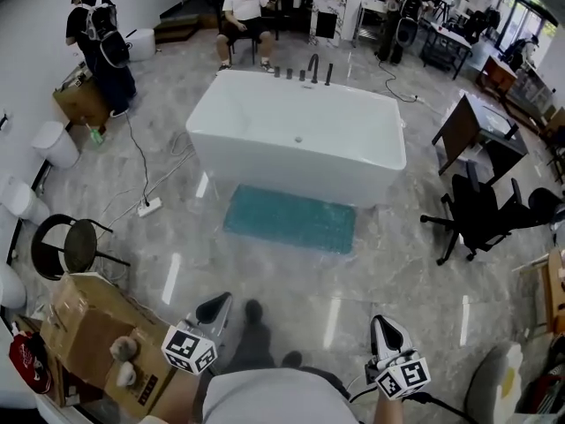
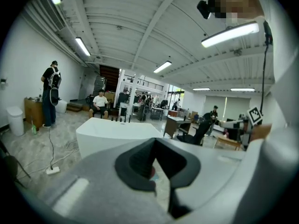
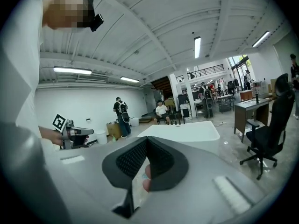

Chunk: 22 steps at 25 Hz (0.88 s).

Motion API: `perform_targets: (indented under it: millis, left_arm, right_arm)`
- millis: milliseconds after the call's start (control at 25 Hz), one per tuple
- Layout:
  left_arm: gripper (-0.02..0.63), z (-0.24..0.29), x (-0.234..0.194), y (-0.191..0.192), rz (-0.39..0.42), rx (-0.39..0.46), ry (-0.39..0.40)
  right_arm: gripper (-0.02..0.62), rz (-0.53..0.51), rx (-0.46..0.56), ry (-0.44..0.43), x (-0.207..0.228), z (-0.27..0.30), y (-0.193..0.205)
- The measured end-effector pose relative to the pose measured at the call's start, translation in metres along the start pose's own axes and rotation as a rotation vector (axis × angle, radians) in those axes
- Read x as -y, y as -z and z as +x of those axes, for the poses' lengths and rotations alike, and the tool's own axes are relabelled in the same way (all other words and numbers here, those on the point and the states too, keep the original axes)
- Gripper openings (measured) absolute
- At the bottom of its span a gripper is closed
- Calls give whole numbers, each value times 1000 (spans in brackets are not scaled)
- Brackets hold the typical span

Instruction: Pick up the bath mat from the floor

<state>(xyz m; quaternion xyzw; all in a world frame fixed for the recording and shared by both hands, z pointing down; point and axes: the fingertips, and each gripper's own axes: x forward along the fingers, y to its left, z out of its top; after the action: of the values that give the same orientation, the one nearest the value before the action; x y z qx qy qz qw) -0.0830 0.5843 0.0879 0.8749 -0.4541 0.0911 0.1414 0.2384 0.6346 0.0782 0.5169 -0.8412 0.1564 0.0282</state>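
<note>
head view: the bath mat (image 1: 291, 220) lay flat on the glossy floor (image 1: 177, 263), far from the person and just beside the near wall of the white bathtub (image 1: 296, 135).
left gripper (image 1: 214, 309): jaws pressed together on nothing, held near the body, well apart from the mat.
right gripper (image 1: 388, 332): jaws likewise closed and empty, at near right.
handling: judged soft, limp and light; it would likely droop and fold when lifted, and might cling to the slick floor.
where to grip: probably the near edge, one claw toward each corner, pinching the thin rim.
</note>
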Motion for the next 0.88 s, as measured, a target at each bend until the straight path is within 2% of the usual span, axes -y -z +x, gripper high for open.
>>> perform_targets:
  millis: [240, 600, 880]
  left_arm:
    - [2, 48, -64, -35, 79, 11, 55]
    - [2, 100, -167, -58, 125, -48, 134]
    - [2, 129, -220, -68, 151, -66, 160]
  right_arm:
    - [5, -89, -46, 31, -12, 85, -22]
    - [5, -56, -56, 28, -37, 211, -42]
    - [5, -80, -97, 3, -59, 272, -47]
